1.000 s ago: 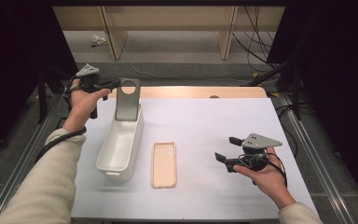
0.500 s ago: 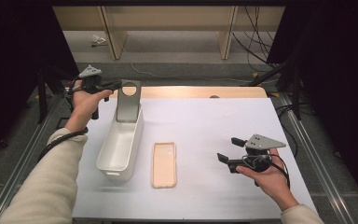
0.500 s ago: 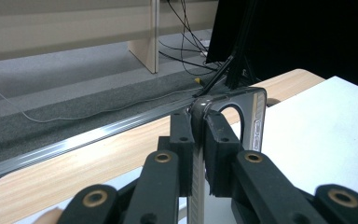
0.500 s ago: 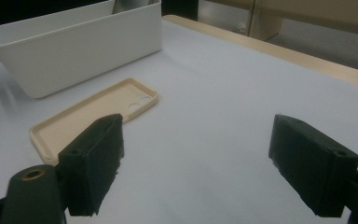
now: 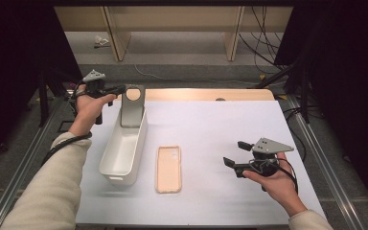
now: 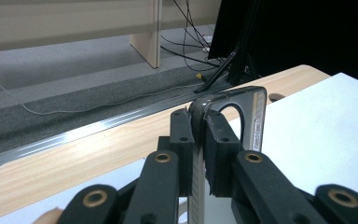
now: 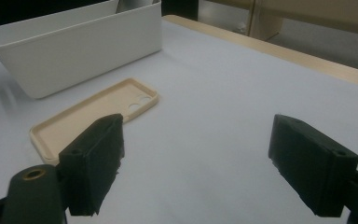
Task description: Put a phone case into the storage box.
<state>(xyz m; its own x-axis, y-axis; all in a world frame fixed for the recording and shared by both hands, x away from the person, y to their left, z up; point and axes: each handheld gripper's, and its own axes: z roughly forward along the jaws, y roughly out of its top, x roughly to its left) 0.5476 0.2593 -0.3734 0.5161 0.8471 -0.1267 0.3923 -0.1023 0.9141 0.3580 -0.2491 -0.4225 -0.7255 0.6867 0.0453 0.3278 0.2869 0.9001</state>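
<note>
A white mat covers most of the wooden bench (image 5: 249,94), with grey floor and cables behind it. The left gripper (image 6: 198,135) is closed on the top edge of a grey phone case (image 5: 132,106), which stands upright at the far end of a white bin (image 5: 122,153) near the left edge. A beige phone case (image 5: 168,168) lies flat just beside the bin, hollow side up. The right gripper (image 5: 237,154) hovers near the right edge with its jaws wide apart and empty. Both cases look light, thin and probably a little flexible, so a rim is likely the best place to hold.
</note>
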